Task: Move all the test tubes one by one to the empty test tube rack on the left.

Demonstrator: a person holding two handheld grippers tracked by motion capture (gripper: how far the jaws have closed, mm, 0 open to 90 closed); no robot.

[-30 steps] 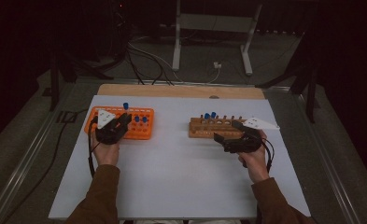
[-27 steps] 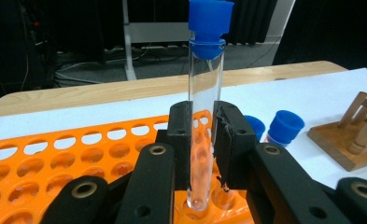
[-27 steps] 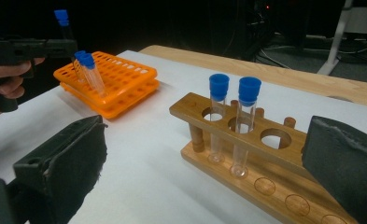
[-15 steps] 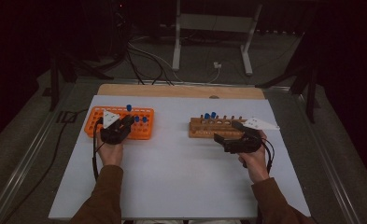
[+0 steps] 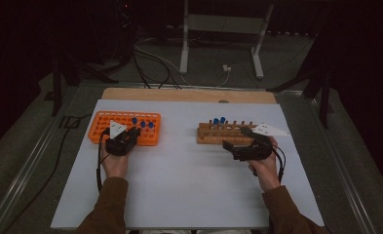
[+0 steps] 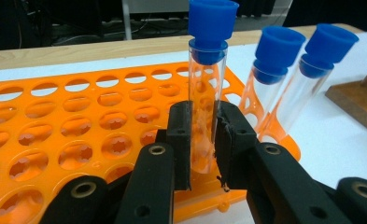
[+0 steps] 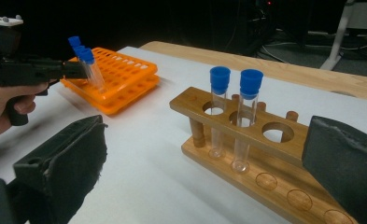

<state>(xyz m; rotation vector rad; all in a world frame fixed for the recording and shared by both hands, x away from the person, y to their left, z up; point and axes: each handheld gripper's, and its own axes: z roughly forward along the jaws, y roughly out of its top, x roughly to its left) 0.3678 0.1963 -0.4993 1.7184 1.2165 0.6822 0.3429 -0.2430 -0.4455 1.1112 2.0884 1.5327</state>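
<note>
At the table's near side, the left gripper (image 6: 203,140) clenches a blue-capped test tube (image 6: 206,93), its long axis upright, its lower end at a hole near the orange rack's (image 5: 101,127) right end. Beside it, two capped tubes (image 6: 284,88) lean in their holes, a tilt the left gripper view reveals. Farther right, the right gripper (image 7: 204,186) waits released before the wooden rack (image 7: 265,158), which holds two more tubes.

I am working at a laboratory bench. An orange tube rack (image 5: 123,126) on the left and a wooden test-tube rack (image 5: 225,132) on the right stand on a white table (image 5: 189,185). Cables (image 5: 150,61) and a metal stand (image 5: 223,24) occupy the dark far floor.
</note>
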